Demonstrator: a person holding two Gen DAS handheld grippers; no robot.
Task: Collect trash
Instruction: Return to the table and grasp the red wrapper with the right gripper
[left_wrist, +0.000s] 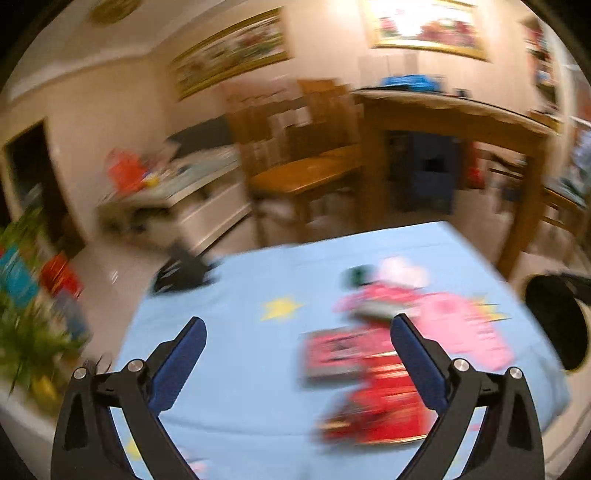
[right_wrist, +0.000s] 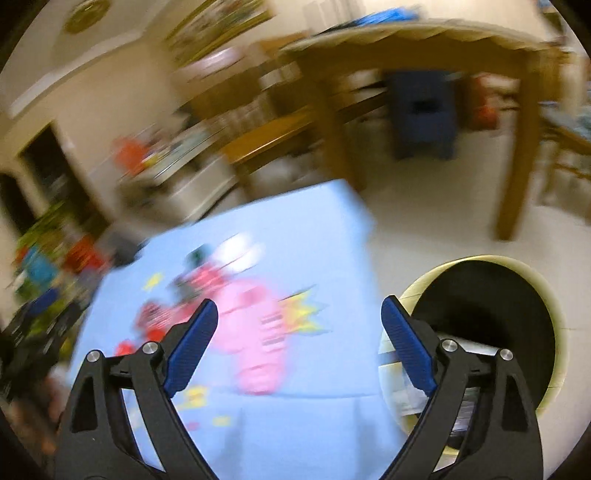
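Left gripper (left_wrist: 298, 328) spread and empty over blue cloth (left_wrist: 236, 376), wrappers (left_wrist: 376, 373) at 3 o'clock, right gripper (right_wrist: 300, 312) spread, bin (right_wrist: 491, 317) at 3 o'clock.

A light blue cloth (left_wrist: 240, 369) with yellow star prints covers the near worktop. Beyond it, a wooden dining table (left_wrist: 454, 110) stands at far right, with a wooden chair (left_wrist: 306, 173) to its left. A white low cabinet (left_wrist: 207, 199) lines the left wall. Gold-framed pictures (left_wrist: 232, 50) hang above. Green plants (left_wrist: 26, 332) sit near left.
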